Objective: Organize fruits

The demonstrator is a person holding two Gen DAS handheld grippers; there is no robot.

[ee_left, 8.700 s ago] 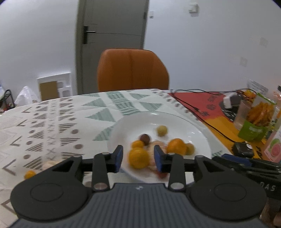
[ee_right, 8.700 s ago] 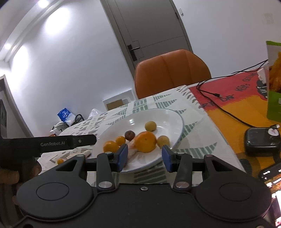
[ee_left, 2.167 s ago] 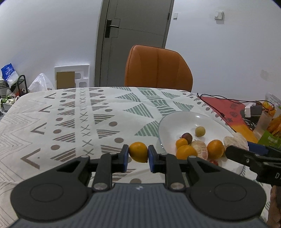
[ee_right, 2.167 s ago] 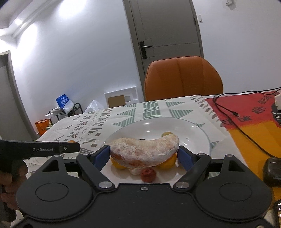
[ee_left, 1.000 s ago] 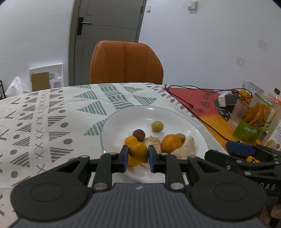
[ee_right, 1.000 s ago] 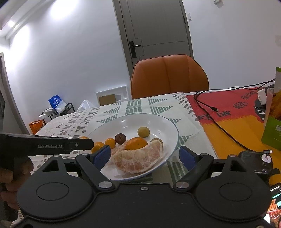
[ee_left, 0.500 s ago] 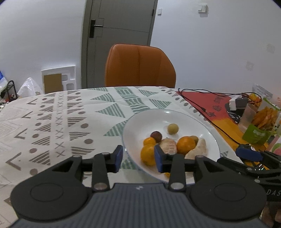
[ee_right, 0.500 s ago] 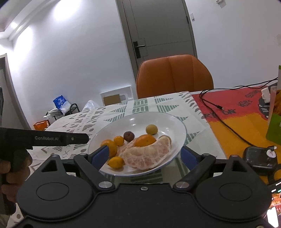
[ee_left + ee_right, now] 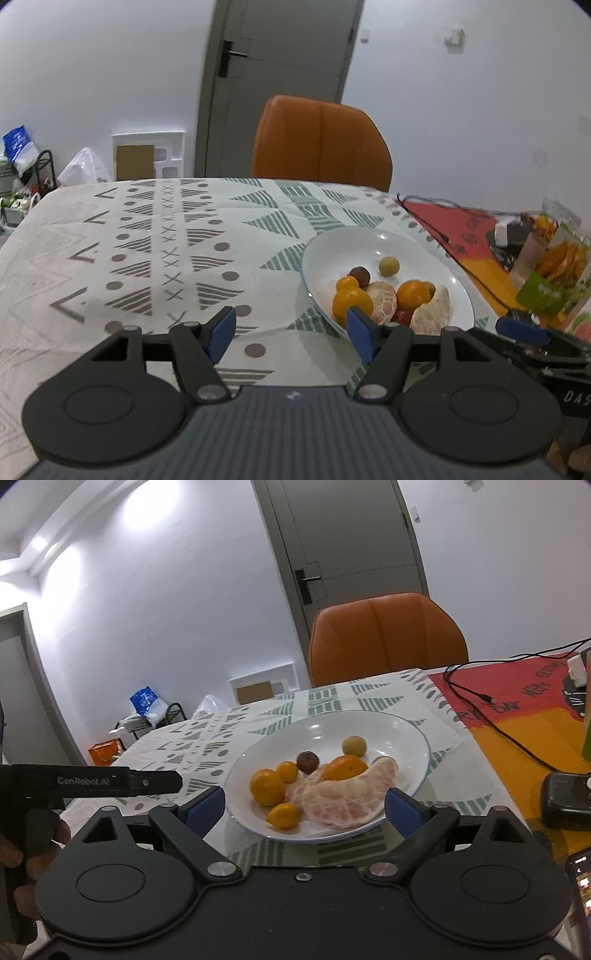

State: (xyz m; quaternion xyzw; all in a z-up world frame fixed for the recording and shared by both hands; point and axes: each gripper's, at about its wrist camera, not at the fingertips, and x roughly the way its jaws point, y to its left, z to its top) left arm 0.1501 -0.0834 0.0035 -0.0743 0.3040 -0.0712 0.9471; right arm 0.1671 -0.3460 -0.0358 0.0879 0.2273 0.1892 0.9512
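A white plate [image 9: 406,243] [image 9: 325,725] on the patterned tablecloth holds several fruits. Among them are small oranges [image 9: 351,301] [image 9: 266,786], a dark round fruit [image 9: 307,761], a pale green one [image 9: 354,745] and peeled pomelo pieces [image 9: 431,315] [image 9: 343,797]. My left gripper [image 9: 291,334] is open and empty over the cloth, just left of the plate. My right gripper [image 9: 304,808] is open wide and empty at the plate's near rim.
An orange chair [image 9: 321,142] stands behind the table. Right of the plate lie a red and orange cloth [image 9: 524,701] with a black cable [image 9: 476,696], a black device [image 9: 567,801], a phone [image 9: 580,882] and snack packets [image 9: 550,273]. A hand [image 9: 22,853] holds the left gripper.
My left gripper let go of the small orange onto the plate, opened wide and drew back left. The right gripper released the pomelo piece on the plate and stays open.
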